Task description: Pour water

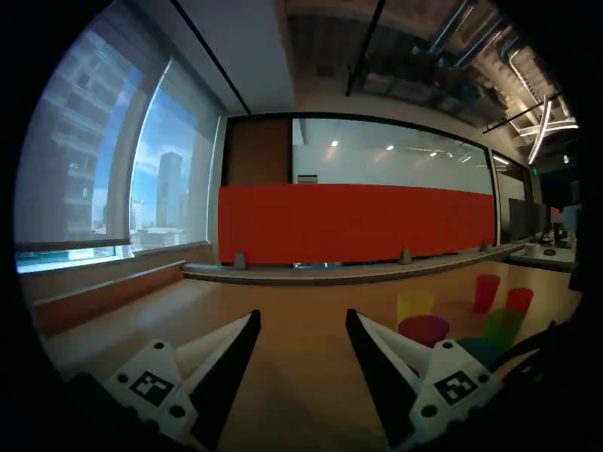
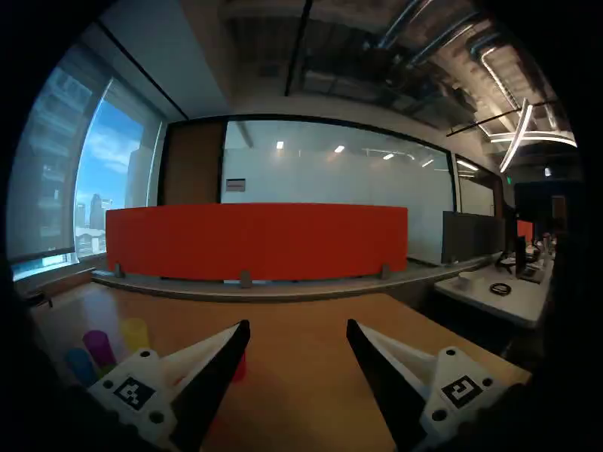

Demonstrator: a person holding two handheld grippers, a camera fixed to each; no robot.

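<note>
Risk first. The cups are bunched together on the wooden table (image 1: 301,369), to the right of the left gripper (image 1: 302,315). A teal cup (image 1: 475,350) is nearest, then a magenta cup (image 1: 423,328) and a green cup (image 1: 503,325), with a yellow cup (image 1: 415,303) and a red cup (image 1: 487,292) behind. They overlap in the left gripper view. We judge that a finger reaching for one could clip its neighbour and tip it, since light plastic slides easily. We cannot tell which cup holds water, so a wrong pick is also possible.

Tool. The left gripper's fingers are spread wide, with nothing between them and touching nothing, over bare tabletop. The right gripper (image 2: 298,325) is likewise spread and empty. A blue cup (image 2: 79,363) and a purple cup (image 2: 99,346) sit off to its left. Farther back stand the orange partition (image 1: 354,222) and the windows (image 1: 162,188).
</note>
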